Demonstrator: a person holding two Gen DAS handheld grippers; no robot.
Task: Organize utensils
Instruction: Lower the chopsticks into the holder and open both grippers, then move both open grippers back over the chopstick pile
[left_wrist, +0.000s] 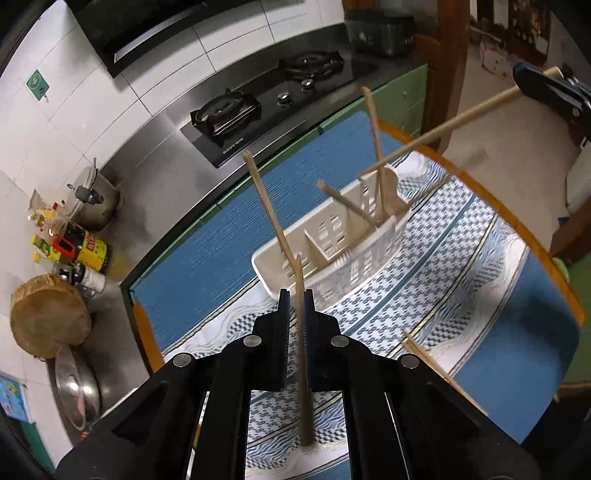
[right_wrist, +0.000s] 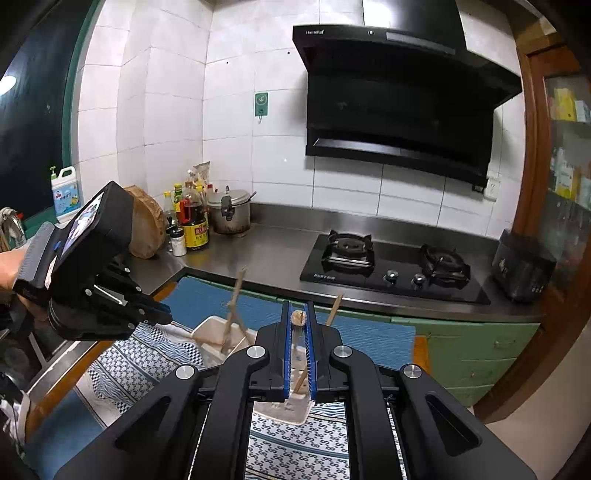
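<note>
1. Wooden chopsticks are the task's things: the left gripper (left_wrist: 297, 295) is clenched on one chopstick (left_wrist: 301, 332), and the right gripper (right_wrist: 298, 314) is clenched on another chopstick (right_wrist: 297, 318), seen end-on.
2. Only the left wrist view shows the whole white utensil basket (left_wrist: 332, 243) on the patterned cloth (left_wrist: 443, 258), its divider, and a loose chopstick (left_wrist: 424, 354) lying on the cloth.
3. Only the right wrist view shows the range hood (right_wrist: 399, 92) and the person's hand (right_wrist: 11, 269).
4. Counted: three chopsticks lean in the basket; two burners sit on the gas hob (left_wrist: 266, 107).
5. Condiment bottles (left_wrist: 74, 247), a pot and a wooden chopping block (left_wrist: 48, 321) stand along the counter.
</note>
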